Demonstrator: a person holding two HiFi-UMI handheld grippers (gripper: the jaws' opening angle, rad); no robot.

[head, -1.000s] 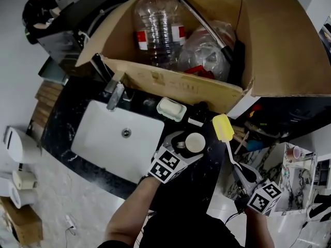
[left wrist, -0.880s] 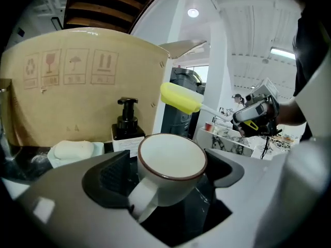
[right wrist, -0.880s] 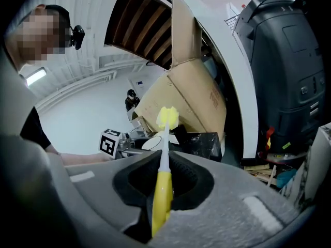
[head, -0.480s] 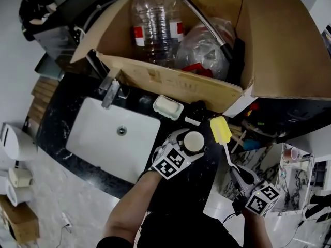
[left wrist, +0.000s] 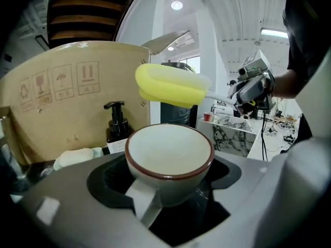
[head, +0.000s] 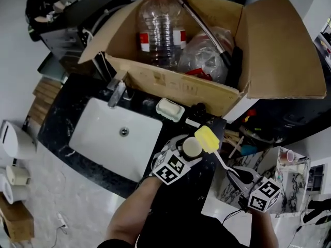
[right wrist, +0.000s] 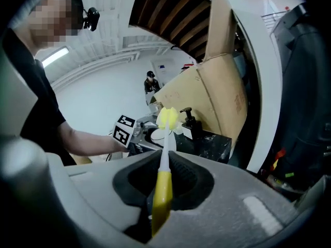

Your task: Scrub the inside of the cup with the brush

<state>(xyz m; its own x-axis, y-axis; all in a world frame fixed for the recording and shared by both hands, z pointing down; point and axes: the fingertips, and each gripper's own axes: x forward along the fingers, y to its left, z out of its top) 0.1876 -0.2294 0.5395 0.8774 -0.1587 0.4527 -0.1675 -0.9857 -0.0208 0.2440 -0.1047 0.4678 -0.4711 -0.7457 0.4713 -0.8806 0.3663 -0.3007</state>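
Observation:
A white cup [head: 191,148] with a brown rim sits between the jaws of my left gripper [head: 184,150], handle toward the camera in the left gripper view, cup [left wrist: 169,159]. Those jaws have just been closing and now hold the cup's sides. My right gripper [head: 235,175] is shut on the yellow handle [right wrist: 162,190] of a brush. Its yellow sponge head [head: 207,138] hovers at the cup's right rim, just above the opening, sponge head [left wrist: 170,85]. The inside of the cup looks bare.
A white sink [head: 103,143] with a faucet [head: 116,93] lies left of the cup in the black counter. Behind stand a soap dish [head: 170,109], a pump bottle [left wrist: 116,122] and a big cardboard box [head: 279,50] holding a water bottle [head: 160,27]. A marble shelf [head: 289,174] is at right.
The brush head has swung left and down, from beside the cup to over its right rim. The left gripper has stayed nearly in place with the cup.

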